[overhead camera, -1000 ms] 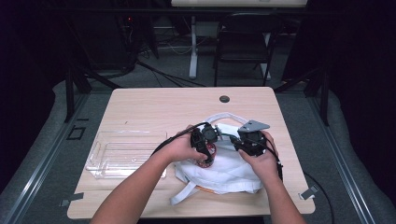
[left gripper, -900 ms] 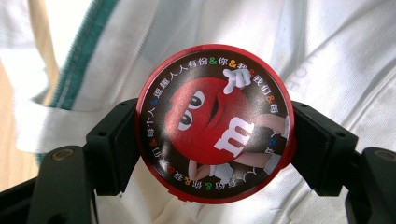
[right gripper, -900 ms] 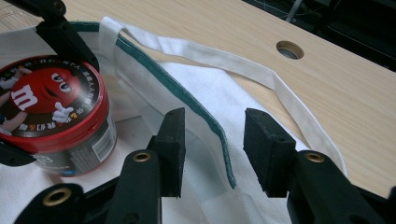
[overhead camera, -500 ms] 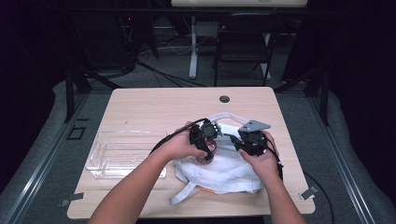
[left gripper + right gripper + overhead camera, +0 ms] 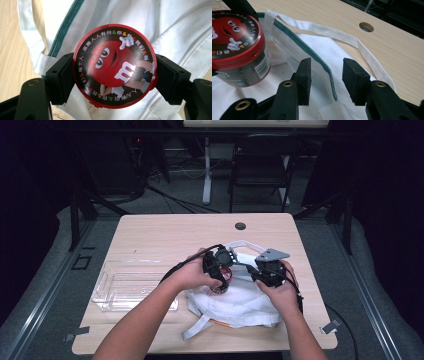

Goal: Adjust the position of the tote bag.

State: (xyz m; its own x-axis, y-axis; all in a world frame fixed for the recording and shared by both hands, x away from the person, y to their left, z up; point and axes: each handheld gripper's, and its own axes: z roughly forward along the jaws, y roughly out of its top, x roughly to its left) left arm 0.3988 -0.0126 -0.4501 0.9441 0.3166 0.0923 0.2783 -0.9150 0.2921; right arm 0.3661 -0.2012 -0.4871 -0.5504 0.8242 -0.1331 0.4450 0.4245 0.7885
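Note:
A round jar with a red lid showing a red candy character (image 5: pixel 114 66) is clamped at its sides by my left gripper (image 5: pixel 114 67), just above a white cloth tote bag (image 5: pixel 175 30). In the high view, the left gripper (image 5: pixel 217 270) holds the jar (image 5: pixel 225 276) over the bag (image 5: pixel 240 302) at the table's middle right. My right gripper (image 5: pixel 327 77) is open, with its jaws on either side of the bag's green-trimmed rim (image 5: pixel 322 62). The jar (image 5: pixel 237 45) stands to the left in the right gripper view. The right gripper (image 5: pixel 260 270) sits just right of the jar.
A clear plastic tray (image 5: pixel 130 285) lies on the wooden table's left half. A cable hole (image 5: pixel 240 226) sits near the far edge. The bag's white straps (image 5: pixel 200 326) trail toward the front edge. A chair (image 5: pixel 260 170) and cables stand beyond the table.
Hardly anything differs. The left gripper with the jar has shifted only slightly over the bag, and the right gripper stays at the bag's rim.

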